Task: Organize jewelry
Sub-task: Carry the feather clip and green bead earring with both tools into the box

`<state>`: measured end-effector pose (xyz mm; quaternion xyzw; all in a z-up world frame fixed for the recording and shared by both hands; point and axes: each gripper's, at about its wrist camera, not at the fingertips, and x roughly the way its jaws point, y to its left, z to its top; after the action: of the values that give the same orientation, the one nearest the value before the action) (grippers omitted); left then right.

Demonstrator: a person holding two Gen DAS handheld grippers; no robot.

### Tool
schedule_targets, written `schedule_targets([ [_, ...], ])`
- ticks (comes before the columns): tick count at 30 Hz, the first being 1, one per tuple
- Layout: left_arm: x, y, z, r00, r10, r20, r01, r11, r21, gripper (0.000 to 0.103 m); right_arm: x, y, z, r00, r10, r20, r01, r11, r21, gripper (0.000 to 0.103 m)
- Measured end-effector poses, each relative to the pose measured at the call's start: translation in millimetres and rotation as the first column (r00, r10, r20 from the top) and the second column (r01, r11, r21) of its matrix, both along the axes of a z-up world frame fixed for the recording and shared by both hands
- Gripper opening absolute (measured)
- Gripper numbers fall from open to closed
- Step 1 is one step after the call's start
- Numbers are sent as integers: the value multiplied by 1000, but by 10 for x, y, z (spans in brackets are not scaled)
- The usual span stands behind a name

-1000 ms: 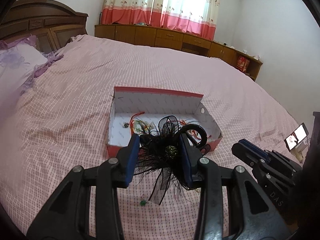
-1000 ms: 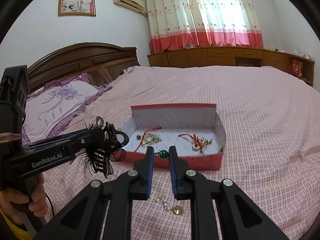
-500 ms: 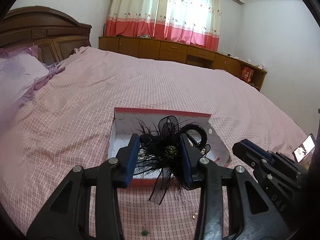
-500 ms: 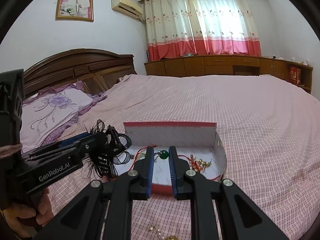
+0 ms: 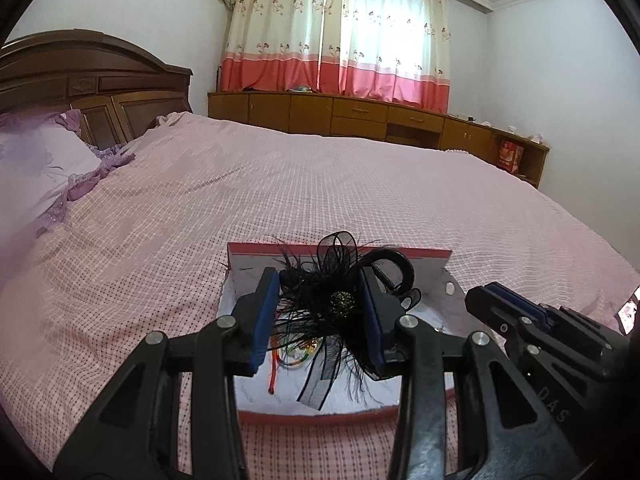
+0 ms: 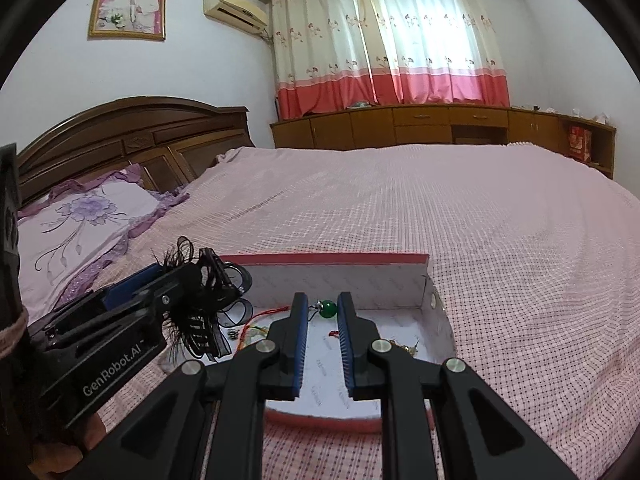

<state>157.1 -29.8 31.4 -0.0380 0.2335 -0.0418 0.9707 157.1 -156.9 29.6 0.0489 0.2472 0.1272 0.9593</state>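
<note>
A red-rimmed white cardboard box (image 5: 340, 249) lies on the pink bedspread, right under both grippers. My left gripper (image 5: 320, 292) is shut on a black feathered hair clip (image 5: 340, 300) with a gold bead centre, hanging over the box's left half. The right wrist view shows that clip (image 6: 212, 304) and the left gripper (image 6: 172, 276) at the left. My right gripper (image 6: 322, 308) is shut on a small green bead pendant (image 6: 329, 309) at its tips, above the box (image 6: 324, 258). Red-corded pieces (image 6: 256, 330) and gold pieces (image 6: 404, 346) lie inside.
The box sits near the front of a wide pink bed (image 6: 440, 208). A purple pillow (image 6: 80, 216) and a dark wooden headboard (image 6: 132, 132) are at the left. Low wooden cabinets (image 6: 440, 124) run along the far wall under the curtains. A hand (image 6: 48, 452) holds the left gripper.
Both grippers have moved forward from the near side of the box to above its inside, still holding the clip and the bead. The loose pieces on the bedspread have dropped out of view.
</note>
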Motion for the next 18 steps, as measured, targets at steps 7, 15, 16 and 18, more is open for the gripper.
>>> schedule_targets([
  [7, 208, 0, -198, 999, 24, -47, -24, 1000, 2, 32, 222, 9, -135, 999, -21, -29, 21, 1000, -17, 17],
  [15, 396, 70, -443, 992, 58, -109, -58, 998, 4, 32, 486, 3, -388, 995, -52, -90, 48, 998, -47, 17],
  [16, 413, 77, -467, 992, 61, -113, -61, 998, 6, 32, 504, -1, -422, 994, -57, -96, 52, 997, -50, 17],
  [18, 452, 84, -521, 990, 69, -123, -68, 998, 12, 32, 555, -18, -498, 991, -69, -117, 64, 997, -50, 17],
])
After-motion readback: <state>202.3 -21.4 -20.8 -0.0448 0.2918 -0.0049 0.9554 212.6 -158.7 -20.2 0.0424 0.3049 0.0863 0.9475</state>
